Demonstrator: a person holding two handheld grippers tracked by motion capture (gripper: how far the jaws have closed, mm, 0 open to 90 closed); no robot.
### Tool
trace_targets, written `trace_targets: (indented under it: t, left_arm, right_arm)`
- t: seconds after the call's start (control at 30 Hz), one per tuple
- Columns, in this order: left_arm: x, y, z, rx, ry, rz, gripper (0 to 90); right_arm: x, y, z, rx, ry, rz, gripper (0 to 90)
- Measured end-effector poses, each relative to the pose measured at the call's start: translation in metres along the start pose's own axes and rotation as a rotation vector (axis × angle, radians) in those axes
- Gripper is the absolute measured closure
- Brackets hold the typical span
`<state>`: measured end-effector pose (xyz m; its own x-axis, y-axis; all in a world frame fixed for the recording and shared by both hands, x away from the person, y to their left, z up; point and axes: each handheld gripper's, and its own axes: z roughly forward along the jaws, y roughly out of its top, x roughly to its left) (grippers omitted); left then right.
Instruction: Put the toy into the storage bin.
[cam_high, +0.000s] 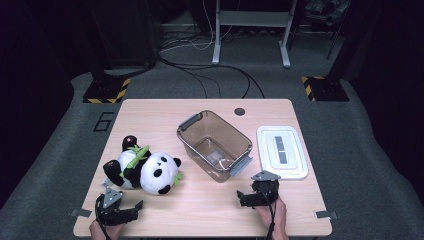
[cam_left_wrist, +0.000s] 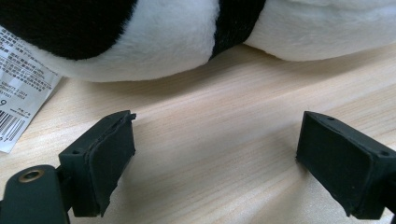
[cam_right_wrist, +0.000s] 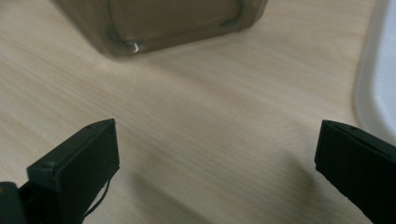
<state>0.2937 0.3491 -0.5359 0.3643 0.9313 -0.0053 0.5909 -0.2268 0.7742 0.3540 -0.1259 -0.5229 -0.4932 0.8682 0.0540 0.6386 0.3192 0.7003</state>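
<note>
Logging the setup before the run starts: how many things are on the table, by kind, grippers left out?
Plush panda: 1
Clear brown bin: 1
White lid: 1
Total: 3

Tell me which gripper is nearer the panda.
Left. The left gripper sits just below the panda at the table's near edge, jaws open toward it. The right gripper is across the table, near the bin and lid.
</note>
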Motion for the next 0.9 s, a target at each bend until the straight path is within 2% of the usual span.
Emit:
trace_targets:
  t: [0.03,0.2,0.23,0.33,0.57,0.6,0.7,0.9]
  left_arm:
    - [0.0,0.0,0.0,0.0,0.0,-0.002,10.8]
    - [0.0,0.001,0.0,0.006,-0.006,0.005,9.7]
    - [0.0,0.001,0.001,0.007,-0.008,0.007,9.3]
    - [0.001,0.002,0.0,0.023,-0.018,0.003,7.4]
    - [-0.001,0.005,-0.007,0.009,-0.033,-0.003,6.1]
    - [-0.002,0.008,-0.013,0.007,-0.044,0.005,6.1]
    - [-0.001,0.011,-0.02,-0.015,-0.069,-0.014,5.1]
    - [0.005,0.015,-0.031,-0.035,-0.091,-0.047,4.5]
  right_arm:
    - [0.0,-0.001,0.002,0.008,0.007,-0.021,0.0]
    - [0.005,-0.004,0.005,-0.011,-0.018,-0.037,0.0]
    - [0.005,-0.004,0.005,-0.009,-0.022,-0.056,0.0]
    - [0.006,-0.005,0.005,-0.016,-0.022,-0.056,0.0]
    - [0.005,-0.005,0.005,-0.014,-0.018,-0.064,0.0]
    - [0.005,-0.005,0.005,-0.014,-0.019,-0.064,0.0]
    - [0.005,-0.005,0.006,-0.015,-0.018,-0.069,0.0]
    - [0.005,-0.005,0.006,-0.015,-0.017,-0.07,0.0]
